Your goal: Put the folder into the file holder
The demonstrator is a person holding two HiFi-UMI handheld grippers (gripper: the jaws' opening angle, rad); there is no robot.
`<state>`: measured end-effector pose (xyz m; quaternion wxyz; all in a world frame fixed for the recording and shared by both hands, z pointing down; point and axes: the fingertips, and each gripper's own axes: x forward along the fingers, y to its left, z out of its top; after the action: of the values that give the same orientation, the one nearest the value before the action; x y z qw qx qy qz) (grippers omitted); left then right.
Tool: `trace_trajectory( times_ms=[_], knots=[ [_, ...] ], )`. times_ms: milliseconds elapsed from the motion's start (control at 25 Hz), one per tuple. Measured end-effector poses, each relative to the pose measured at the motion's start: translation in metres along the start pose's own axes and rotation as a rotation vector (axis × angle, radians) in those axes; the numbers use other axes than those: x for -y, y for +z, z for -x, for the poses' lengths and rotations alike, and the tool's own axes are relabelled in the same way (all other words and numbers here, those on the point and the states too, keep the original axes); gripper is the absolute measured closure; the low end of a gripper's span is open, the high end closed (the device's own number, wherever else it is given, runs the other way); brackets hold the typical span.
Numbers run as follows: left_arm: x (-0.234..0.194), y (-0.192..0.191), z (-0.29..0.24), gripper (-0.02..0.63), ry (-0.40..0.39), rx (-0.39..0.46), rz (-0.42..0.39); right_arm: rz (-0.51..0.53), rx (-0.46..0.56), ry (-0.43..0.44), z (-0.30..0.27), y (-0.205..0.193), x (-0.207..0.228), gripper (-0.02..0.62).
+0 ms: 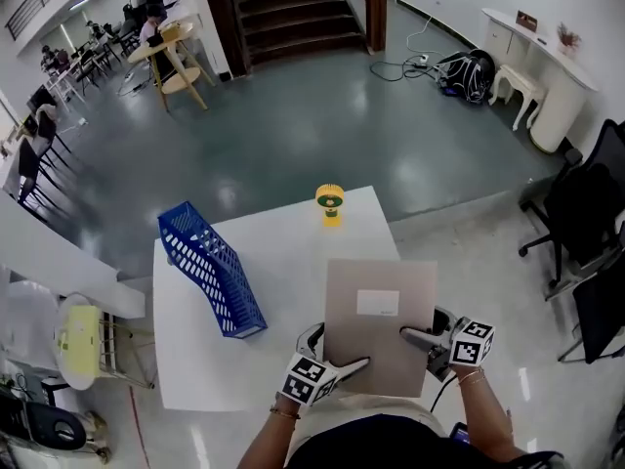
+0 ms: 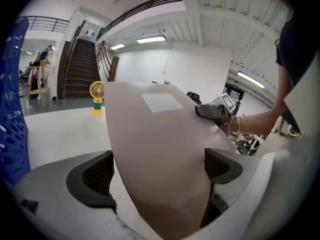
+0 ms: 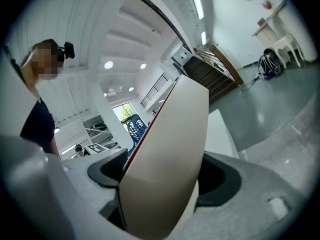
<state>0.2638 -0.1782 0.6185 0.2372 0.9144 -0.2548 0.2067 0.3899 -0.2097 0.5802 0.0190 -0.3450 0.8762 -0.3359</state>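
— How does the folder point(image 1: 379, 320) look?
— Plain beige with a white label point(image 1: 377, 303). It is held between the left tool point(image 1: 337, 352) and right tool point(image 1: 422, 338), each clamped on a near corner.

File holder point(image 1: 210, 267) sits on table point(image 1: 293, 252), left of folder point(image 1: 379, 325).

A small yellow fan point(image 1: 329, 203) stands at the far edge of the white table point(image 1: 195, 360). Beyond are a dark staircase point(image 1: 293, 8), what looks like a black backpack point(image 1: 467, 74), and black office chairs point(image 1: 586, 213) at the right.
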Motion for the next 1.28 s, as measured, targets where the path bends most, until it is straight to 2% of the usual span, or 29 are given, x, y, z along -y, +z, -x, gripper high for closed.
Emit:
trace_trajectory(
  times_ms=[240,360,480,600,760,920,1120,1280],
  knots=[
    [-0.039,0.040,0.057,0.049,0.175,0.240,0.118,0.366,0.129,0.013,-0.037,0.031,-0.081,0.192],
    [-0.047,0.040,0.084,0.049,0.230,0.257,0.106,0.533,0.192,0.022,-0.047,0.029,-0.116,0.198],
    [-0.045,0.034,0.104,0.049,0.245,0.262,0.102,0.626,0.203,0.049,-0.050,0.027,-0.144,0.202],
    [-0.038,0.026,0.119,0.049,0.242,0.277,0.130,0.663,0.171,0.081,-0.050,0.027,-0.177,0.213],
    [-0.037,0.032,0.138,0.049,0.226,0.343,0.154,0.731,0.142,0.071,-0.056,0.034,-0.207,0.235],
    [-0.039,0.051,0.163,0.049,0.207,0.381,0.098,0.713,0.175,0.037,-0.062,0.049,-0.230,0.245],
    [-0.051,0.062,0.189,0.049,0.175,0.339,-0.003,0.670,0.306,-0.034,-0.074,0.086,-0.255,0.252],
    [-0.069,0.066,0.220,0.051,0.139,0.355,-0.039,0.660,0.362,-0.088,-0.091,0.105,-0.277,0.253]
  ],
)
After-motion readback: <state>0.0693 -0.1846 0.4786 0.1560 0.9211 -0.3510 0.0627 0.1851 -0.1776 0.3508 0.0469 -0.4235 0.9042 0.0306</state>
